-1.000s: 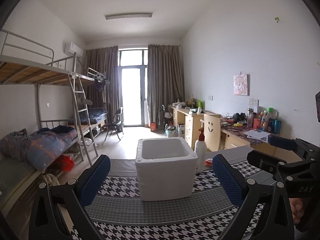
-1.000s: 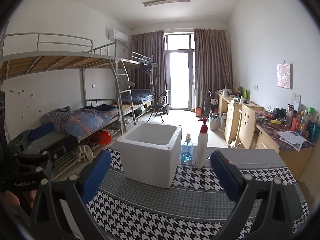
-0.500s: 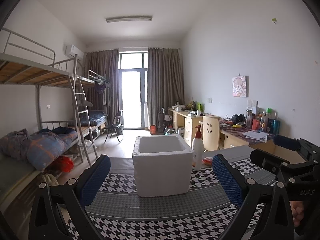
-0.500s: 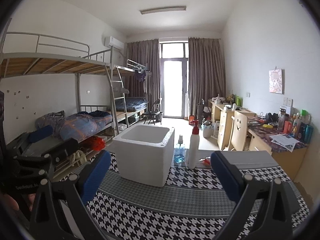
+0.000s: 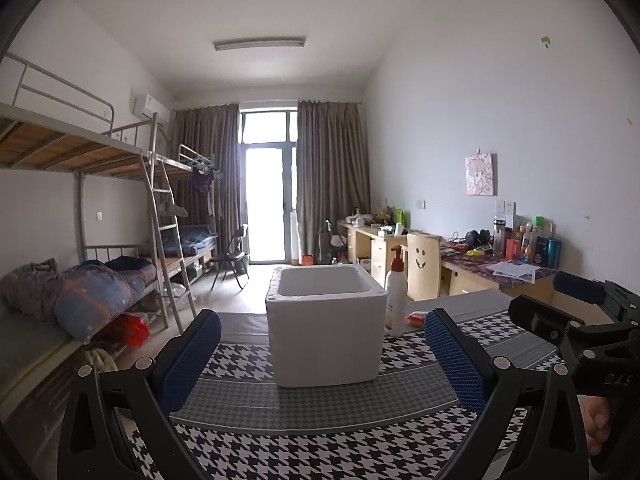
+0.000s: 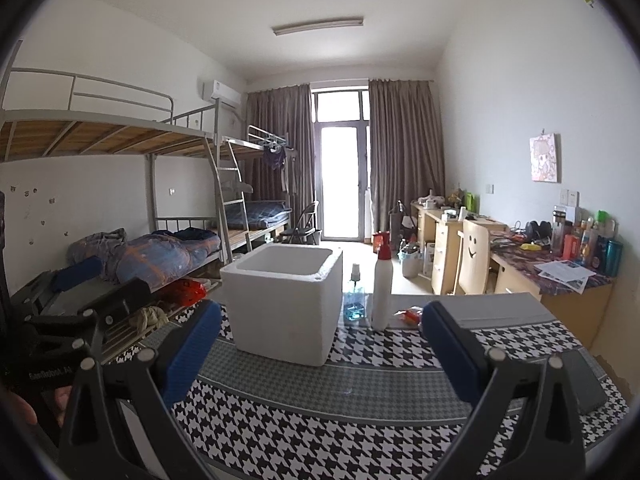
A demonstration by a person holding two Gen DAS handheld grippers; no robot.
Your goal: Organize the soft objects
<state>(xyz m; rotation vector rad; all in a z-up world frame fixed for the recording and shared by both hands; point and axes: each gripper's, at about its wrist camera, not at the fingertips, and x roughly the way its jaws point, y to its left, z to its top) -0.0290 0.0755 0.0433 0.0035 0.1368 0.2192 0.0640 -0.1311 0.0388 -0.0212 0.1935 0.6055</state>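
Note:
A white foam box (image 5: 326, 328) stands open on the houndstooth tablecloth (image 5: 320, 448), straight ahead of my left gripper (image 5: 322, 356); its inside is hidden by the near wall. It also shows in the right wrist view (image 6: 282, 308), ahead and left of my right gripper (image 6: 320, 360). Both grippers are open and empty, held above the cloth short of the box. A small orange-red packet (image 5: 416, 317) lies behind the box by the bottles; it also shows in the right wrist view (image 6: 409, 315). No other soft object shows on the table.
A white pump bottle (image 6: 382, 292) and a blue spray bottle (image 6: 355, 300) stand right of the box. A dark flat object (image 6: 582, 380) lies at the cloth's right edge. Bunk beds (image 5: 80, 280) run along the left, desks (image 5: 500, 272) along the right wall.
Both views have tilted upward and drawn back a little, so the box sits lower and farther in frame. Both grippers stay open; nothing on the table has moved.

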